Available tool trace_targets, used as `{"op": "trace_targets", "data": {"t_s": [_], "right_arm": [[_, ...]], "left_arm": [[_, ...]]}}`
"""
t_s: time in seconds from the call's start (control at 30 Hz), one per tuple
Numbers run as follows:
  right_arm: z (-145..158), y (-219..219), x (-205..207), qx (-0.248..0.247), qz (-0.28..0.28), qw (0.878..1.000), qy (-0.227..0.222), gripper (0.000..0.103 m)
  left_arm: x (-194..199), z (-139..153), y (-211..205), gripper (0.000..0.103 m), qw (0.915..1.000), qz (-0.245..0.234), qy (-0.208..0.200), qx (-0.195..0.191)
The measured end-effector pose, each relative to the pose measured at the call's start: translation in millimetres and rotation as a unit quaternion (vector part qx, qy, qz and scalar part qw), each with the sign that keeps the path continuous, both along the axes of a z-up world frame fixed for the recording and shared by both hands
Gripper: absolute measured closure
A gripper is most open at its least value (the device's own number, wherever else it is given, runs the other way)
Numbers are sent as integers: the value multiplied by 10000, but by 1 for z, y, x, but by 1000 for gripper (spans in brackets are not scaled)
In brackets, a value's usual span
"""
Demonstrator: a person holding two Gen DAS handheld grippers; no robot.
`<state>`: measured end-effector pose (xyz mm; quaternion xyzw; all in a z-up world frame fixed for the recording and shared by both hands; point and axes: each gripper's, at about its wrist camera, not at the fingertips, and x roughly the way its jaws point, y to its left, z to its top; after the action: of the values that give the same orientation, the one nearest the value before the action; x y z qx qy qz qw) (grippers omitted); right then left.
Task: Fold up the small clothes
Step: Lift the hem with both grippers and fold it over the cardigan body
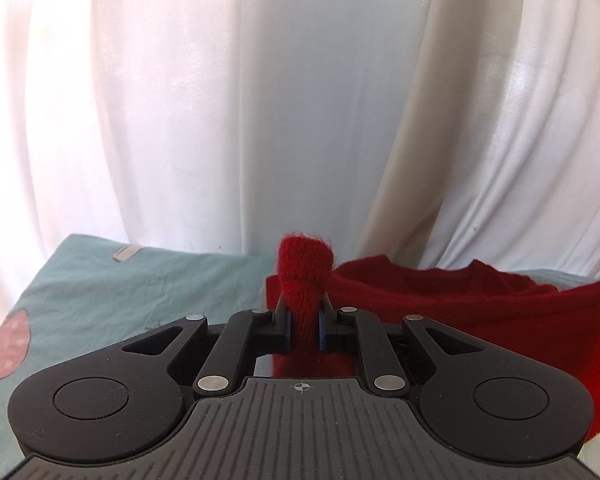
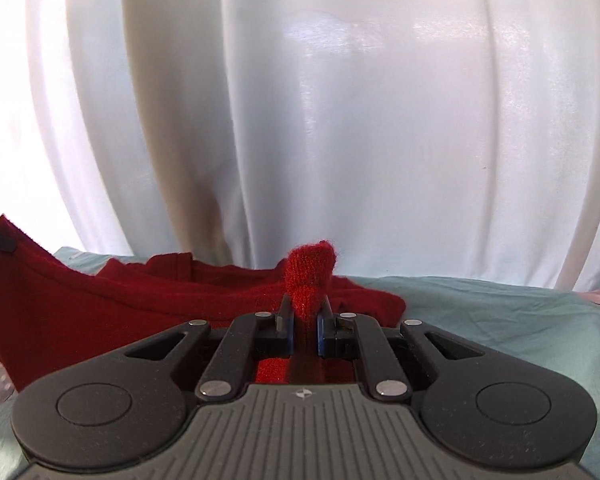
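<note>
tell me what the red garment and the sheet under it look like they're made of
Red garment: looks like knitted wool or acrylic, matte and fuzzy; loose fibres and knit ribs show where the left gripper and right gripper pinch it.
Teal sheet: seems thin woven cotton, matte, finely creased, with printed shapes.

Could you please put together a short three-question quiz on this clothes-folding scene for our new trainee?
1. True or false: both hand-held grippers pinch the red knit garment.
2. What hangs behind the bed? A) a white curtain B) a bookshelf C) a mirror
3. Fill in: the sheet under the garment is pale ____.

Key:
1. True: the left hand-held gripper and the right hand-held gripper each clamp a fold of it.
2. A
3. Green
</note>
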<state>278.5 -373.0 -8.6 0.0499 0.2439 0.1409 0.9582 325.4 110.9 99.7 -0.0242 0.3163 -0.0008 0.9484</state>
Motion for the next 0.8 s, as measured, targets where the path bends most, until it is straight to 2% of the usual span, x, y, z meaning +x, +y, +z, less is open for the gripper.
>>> {"op": "trace_targets", "data": {"t_s": [0.1,0.23,0.3,0.4,0.47,0.57,0.63,0.67,0.8], "right_arm": [[-5,0,28,-1,-266,9996,28,94],[-30,5,66,-5,-297,9985,451,94],[-47,9,79,11,-265,9967,767,93],[-61,5,81,138,-279,9946,993,86],[-63,1,80,325,-147,9938,1056,84],[-66,2,85,235,-30,9930,1159,84],[-67,4,84,143,-37,9928,1186,86],[-65,6,82,-11,-67,9931,1168,92],[-47,18,65,-588,-87,9959,675,93]], "left_arm": [[36,-15,-5,89,9999,-6,90,109],[80,-60,-8,89,9980,56,618,108],[91,-82,-7,89,9958,127,904,100],[93,-102,1,88,9938,76,1103,-117],[94,-105,4,88,9932,14,1130,-277],[95,-103,5,86,9922,-88,1141,-501],[93,-98,2,89,9933,-92,1102,-345],[91,-95,0,90,9943,-95,1042,-226],[80,-69,-5,90,9972,-131,730,13]]}}
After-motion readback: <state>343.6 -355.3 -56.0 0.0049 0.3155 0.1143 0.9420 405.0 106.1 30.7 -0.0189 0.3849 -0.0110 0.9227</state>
